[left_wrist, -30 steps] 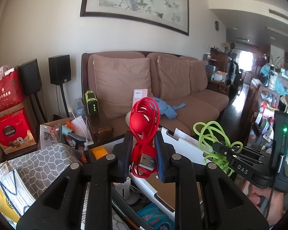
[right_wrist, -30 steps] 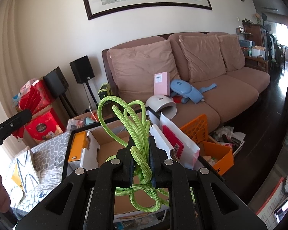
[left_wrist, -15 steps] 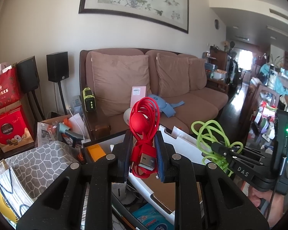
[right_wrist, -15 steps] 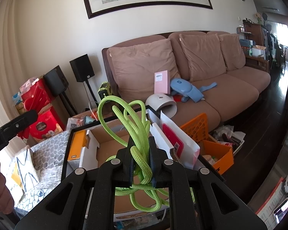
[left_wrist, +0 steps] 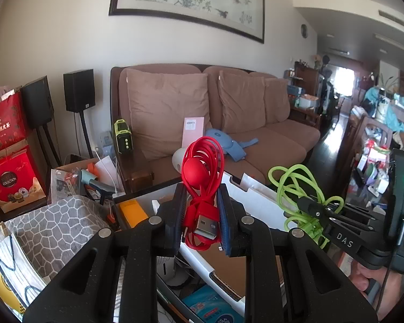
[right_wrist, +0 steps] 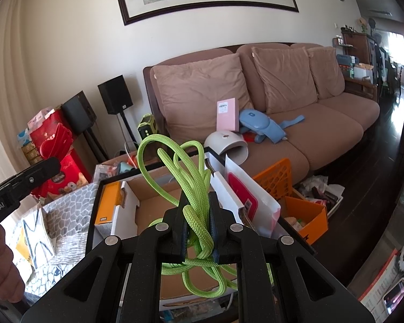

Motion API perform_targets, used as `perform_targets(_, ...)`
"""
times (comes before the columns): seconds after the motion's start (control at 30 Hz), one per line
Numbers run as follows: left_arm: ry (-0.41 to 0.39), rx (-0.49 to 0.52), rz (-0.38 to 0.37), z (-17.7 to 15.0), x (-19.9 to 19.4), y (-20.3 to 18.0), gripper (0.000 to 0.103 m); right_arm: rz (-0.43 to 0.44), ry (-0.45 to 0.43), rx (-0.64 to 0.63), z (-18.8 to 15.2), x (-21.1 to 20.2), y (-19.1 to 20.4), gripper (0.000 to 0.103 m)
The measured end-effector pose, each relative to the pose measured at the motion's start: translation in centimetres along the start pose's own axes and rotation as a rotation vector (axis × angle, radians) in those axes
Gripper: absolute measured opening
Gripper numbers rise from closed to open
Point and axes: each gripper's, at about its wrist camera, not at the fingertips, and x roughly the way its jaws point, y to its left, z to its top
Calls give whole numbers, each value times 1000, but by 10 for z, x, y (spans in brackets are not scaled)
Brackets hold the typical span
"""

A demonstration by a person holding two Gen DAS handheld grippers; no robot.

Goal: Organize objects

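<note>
Between left gripper [left_wrist: 199, 223] pads, red cable [left_wrist: 202, 185].

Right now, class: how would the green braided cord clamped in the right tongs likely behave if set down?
The green cord is probably floppy: its loops droop below the right tongs. It looks light and unlikely to roll, and its loose loops may snag.

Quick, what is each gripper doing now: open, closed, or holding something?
Left gripper: closed on the red cable.
Right gripper: closed on the green cord.
</note>
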Motion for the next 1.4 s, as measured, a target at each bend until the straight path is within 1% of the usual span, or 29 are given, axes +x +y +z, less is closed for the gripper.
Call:
perform_targets(0.97, 47, 13, -14, -14, 21, -15, 21, -3, 13, 3, -1, 3, -6, 12)
perform_targets(1.4, 65, 1, -11, -18, 28, -9, 21, -4, 30, 0, -2, 5, -9, 12)
